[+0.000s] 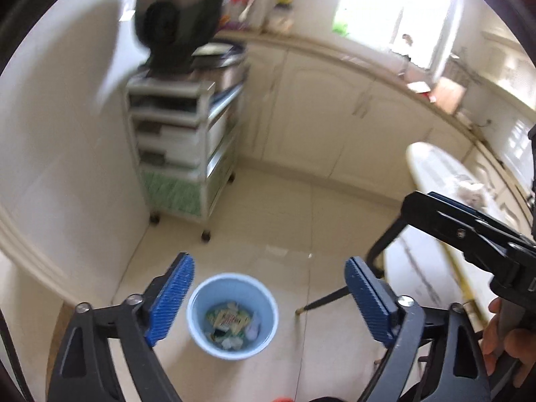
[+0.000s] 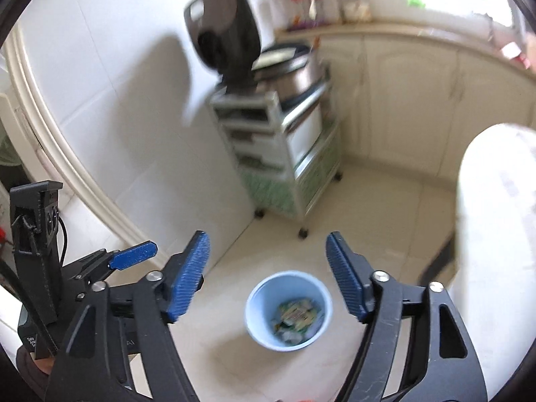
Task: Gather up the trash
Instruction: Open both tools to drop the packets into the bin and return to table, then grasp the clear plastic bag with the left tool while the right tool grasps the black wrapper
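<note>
Cream-tiled kitchen floor holds the round light-blue plastic bin [image 1: 232, 315] with wrappers inside, both the left gripper [image 1: 269, 301] and right gripper [image 2: 268, 276] fingers spread empty above it, so next probably means finding more trash.

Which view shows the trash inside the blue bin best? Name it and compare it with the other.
The left wrist view: the blue bin sits close, and its wrappers look fairly sharp. The right wrist view shows the same bin from above, but its contents look smaller and more blurred.
</note>
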`<act>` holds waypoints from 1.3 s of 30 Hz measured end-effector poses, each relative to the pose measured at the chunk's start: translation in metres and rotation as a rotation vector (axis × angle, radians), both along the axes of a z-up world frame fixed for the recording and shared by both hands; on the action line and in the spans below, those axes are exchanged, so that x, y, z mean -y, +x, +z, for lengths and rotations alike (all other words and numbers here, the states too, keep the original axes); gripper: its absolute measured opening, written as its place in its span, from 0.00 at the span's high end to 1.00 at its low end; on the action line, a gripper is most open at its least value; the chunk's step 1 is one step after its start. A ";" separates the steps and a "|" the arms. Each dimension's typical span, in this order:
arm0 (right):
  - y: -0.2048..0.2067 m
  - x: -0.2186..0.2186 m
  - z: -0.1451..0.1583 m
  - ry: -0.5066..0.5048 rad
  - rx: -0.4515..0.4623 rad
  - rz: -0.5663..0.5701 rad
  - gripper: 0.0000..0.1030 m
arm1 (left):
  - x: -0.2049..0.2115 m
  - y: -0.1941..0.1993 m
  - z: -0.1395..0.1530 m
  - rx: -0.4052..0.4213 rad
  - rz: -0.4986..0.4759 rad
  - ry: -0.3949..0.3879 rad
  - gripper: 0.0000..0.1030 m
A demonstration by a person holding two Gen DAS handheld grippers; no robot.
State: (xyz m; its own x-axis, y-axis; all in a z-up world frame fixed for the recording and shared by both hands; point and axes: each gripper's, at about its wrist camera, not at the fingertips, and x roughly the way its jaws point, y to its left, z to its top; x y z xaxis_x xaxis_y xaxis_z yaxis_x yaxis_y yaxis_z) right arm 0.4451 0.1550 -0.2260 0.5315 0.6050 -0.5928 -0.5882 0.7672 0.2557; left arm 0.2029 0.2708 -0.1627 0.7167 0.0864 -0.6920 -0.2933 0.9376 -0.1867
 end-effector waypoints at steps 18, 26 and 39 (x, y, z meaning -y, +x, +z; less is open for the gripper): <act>0.034 0.270 0.047 -0.123 0.074 -0.448 0.16 | 0.210 0.100 0.049 0.071 -0.409 0.100 0.01; 0.126 0.338 0.001 -0.116 -0.105 -0.495 0.17 | 0.239 0.214 0.030 -0.030 -0.459 0.119 0.01; 0.216 0.339 -0.053 -0.062 -0.239 -0.435 0.35 | 0.248 0.331 -0.009 -0.092 -0.523 0.207 0.01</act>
State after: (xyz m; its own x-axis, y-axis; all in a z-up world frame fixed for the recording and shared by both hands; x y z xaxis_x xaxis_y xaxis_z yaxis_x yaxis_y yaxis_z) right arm 0.6616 -0.1843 -0.2788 0.5716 0.3173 -0.7567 -0.1407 0.9464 0.2906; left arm 0.5338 0.0227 -0.1721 0.6384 -0.1234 -0.7597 0.2134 0.9767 0.0207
